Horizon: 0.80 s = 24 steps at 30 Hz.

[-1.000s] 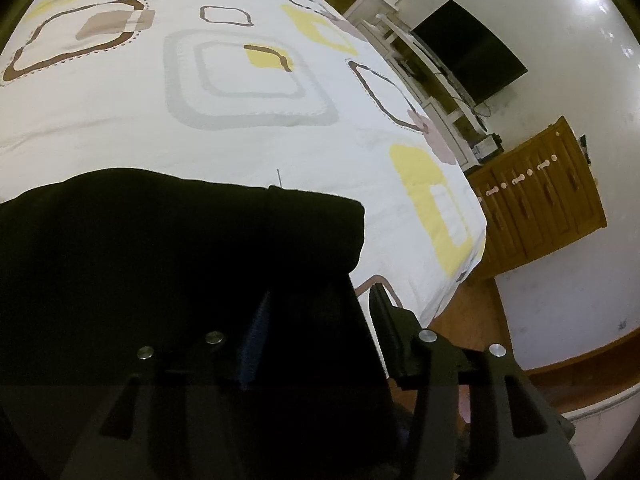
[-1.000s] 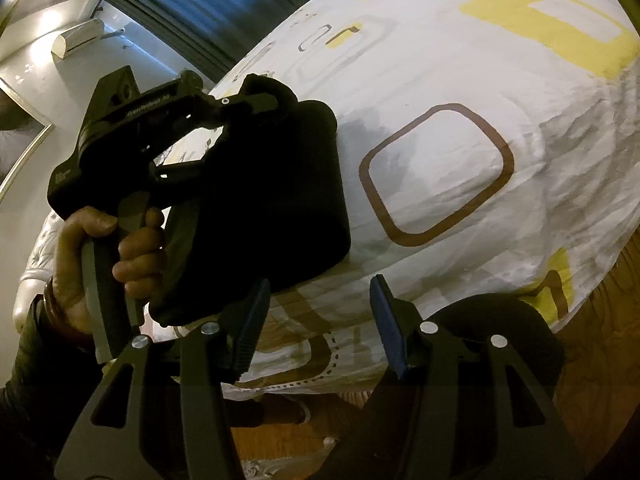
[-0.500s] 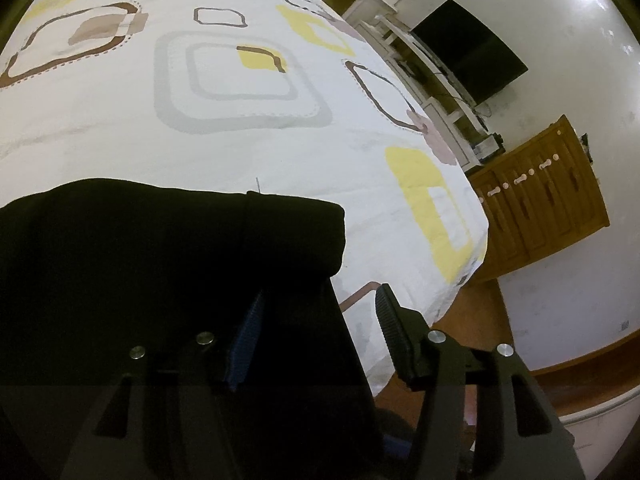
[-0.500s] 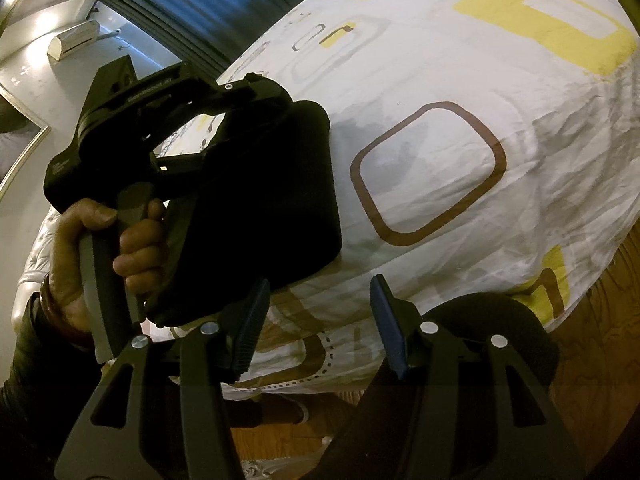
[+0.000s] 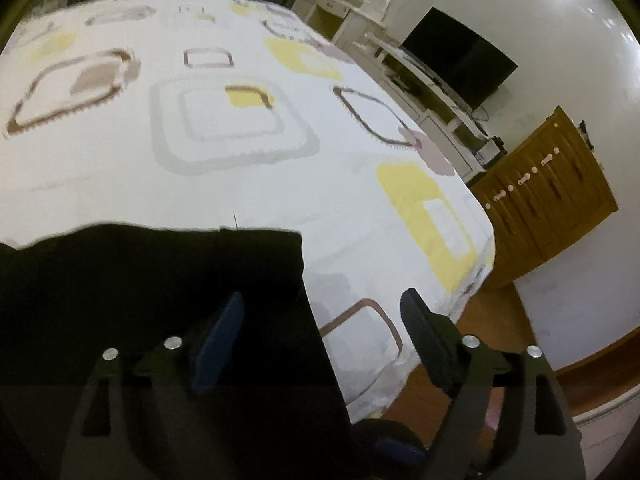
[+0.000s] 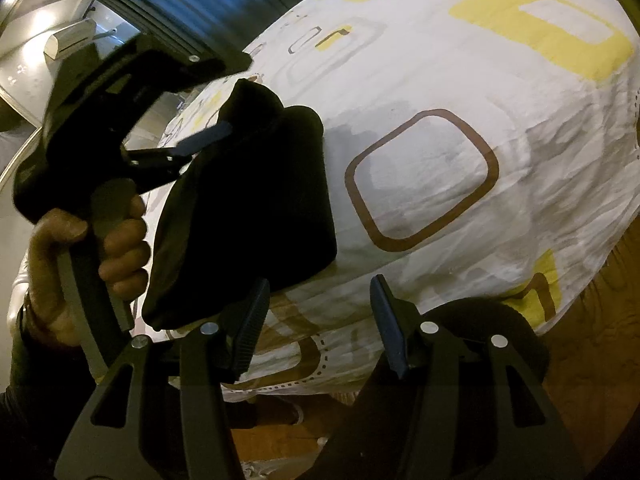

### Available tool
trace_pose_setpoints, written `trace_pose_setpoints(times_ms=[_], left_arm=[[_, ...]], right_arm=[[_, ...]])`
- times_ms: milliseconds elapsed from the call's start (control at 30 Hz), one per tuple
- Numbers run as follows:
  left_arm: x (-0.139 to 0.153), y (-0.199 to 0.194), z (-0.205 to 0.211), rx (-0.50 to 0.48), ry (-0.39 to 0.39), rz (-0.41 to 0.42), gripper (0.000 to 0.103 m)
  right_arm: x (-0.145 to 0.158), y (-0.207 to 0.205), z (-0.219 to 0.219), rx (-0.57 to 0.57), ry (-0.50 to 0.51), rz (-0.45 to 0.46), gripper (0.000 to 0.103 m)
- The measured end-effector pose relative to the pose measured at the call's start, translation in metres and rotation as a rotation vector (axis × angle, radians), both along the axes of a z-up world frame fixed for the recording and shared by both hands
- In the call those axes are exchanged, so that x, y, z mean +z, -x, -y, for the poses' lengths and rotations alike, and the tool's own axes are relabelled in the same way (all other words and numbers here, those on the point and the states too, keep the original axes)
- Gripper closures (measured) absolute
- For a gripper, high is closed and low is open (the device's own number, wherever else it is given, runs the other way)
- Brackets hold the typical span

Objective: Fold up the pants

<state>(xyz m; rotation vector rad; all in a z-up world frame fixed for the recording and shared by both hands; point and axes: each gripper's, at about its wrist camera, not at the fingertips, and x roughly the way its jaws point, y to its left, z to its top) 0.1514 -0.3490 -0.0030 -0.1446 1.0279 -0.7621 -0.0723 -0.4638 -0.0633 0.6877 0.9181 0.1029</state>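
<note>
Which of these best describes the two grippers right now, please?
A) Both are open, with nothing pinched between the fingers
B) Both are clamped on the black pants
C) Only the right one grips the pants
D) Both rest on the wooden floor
A: the left gripper and right gripper both show a wide gap between their fingers, and the folded black pants lie on the bed ungripped.

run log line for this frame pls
task: fold pants | pants: folded black bundle on bedspread | left gripper: open, beside pants | right gripper: open, empty
</note>
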Motion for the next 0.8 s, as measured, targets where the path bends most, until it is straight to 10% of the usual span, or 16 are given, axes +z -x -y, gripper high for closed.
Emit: trace_pose_setpoints(times_ms=[500, 800], left_arm=[[0.022, 0.019, -0.050, 0.068, -0.258, 0.302, 0.017], [0.008, 0.004, -0.135, 0.179, -0.290, 0.247, 0.017]], right_arm=[[0.012, -0.010, -0.018, 0.032, 0.049, -0.006, 0.048], [0.027, -0.024, -0.021, 0.027, 0.089, 0.010, 0.039]])
